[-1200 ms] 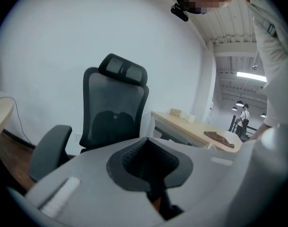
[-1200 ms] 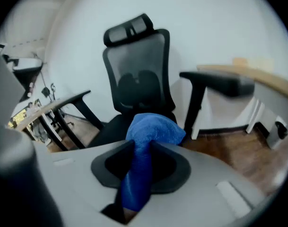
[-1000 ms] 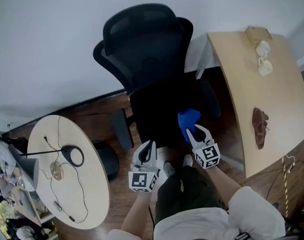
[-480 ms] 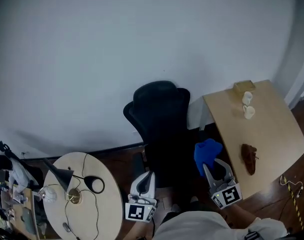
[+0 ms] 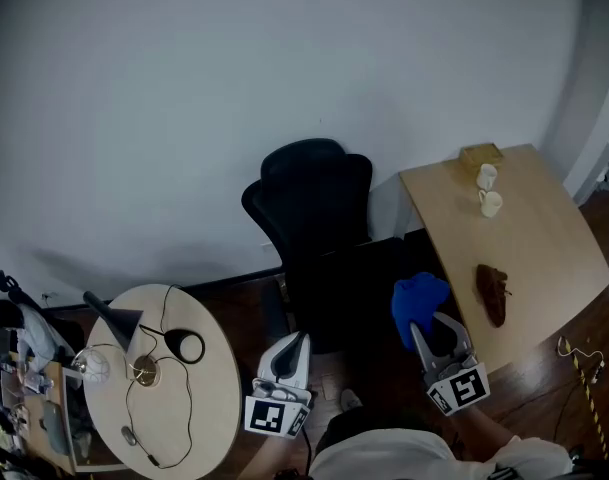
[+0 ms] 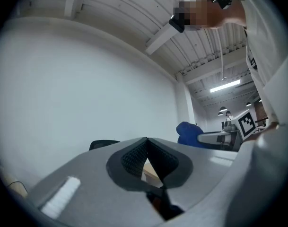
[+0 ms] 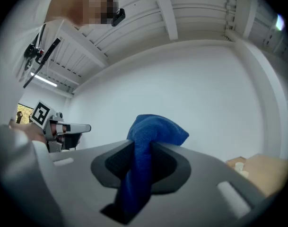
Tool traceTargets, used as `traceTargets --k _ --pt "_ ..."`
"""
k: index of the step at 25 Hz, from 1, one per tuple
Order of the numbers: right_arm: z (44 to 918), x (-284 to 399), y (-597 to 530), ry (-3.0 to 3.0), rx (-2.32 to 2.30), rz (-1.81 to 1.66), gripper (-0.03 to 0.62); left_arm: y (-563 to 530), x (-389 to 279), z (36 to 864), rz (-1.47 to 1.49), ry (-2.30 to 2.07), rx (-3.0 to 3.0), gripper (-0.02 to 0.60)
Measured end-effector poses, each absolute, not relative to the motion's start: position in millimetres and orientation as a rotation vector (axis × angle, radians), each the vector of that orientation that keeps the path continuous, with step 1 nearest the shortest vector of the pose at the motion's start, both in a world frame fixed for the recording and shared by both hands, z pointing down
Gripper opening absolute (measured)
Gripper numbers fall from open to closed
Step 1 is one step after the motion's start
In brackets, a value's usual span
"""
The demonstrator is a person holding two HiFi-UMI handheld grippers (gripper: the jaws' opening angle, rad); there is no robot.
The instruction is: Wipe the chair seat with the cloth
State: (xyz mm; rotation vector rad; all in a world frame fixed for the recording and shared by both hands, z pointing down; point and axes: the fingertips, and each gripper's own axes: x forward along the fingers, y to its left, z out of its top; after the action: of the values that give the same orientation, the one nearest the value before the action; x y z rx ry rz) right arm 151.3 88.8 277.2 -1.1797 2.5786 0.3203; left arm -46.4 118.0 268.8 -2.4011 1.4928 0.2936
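A black office chair (image 5: pixel 314 203) stands against the white wall, its dark seat (image 5: pixel 359 288) facing me. My right gripper (image 5: pixel 436 336) is shut on a blue cloth (image 5: pixel 418 300), held up over the seat's right edge. In the right gripper view the blue cloth (image 7: pixel 146 141) bunches out between the closed jaws. My left gripper (image 5: pixel 287 356) hangs near the seat's left front corner, shut with nothing in it. In the left gripper view the left gripper (image 6: pixel 146 148) points up at the wall, with the cloth (image 6: pixel 188 132) at the right.
A wooden table (image 5: pixel 514 243) at the right carries two white cups (image 5: pixel 487 190), a small box (image 5: pixel 480 156) and a brown object (image 5: pixel 491 293). A round table (image 5: pixel 174 398) at the left holds a black lamp (image 5: pixel 124 326) and cables. A hanger (image 5: pixel 574 353) lies on the wood floor.
The head view has risen and tilted up, so the chair looks smaller and farther. Both grippers have lifted away from the seat, the right one carrying the cloth rightwards.
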Motion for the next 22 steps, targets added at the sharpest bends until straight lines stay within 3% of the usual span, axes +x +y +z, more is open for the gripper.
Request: traceTargets --k 15,22 --pt "282.6 298.0 357.2 2.546 -1.015 0.367 0.095 393.4 96.6 279.7 0.317 1.527 -2.29 0.026" --pt "265.7 311.1 463.4 2.54 -0.992 0.389 0.094 494.1 105.8 261.7 0.285 1.506 -2.275 0.026"
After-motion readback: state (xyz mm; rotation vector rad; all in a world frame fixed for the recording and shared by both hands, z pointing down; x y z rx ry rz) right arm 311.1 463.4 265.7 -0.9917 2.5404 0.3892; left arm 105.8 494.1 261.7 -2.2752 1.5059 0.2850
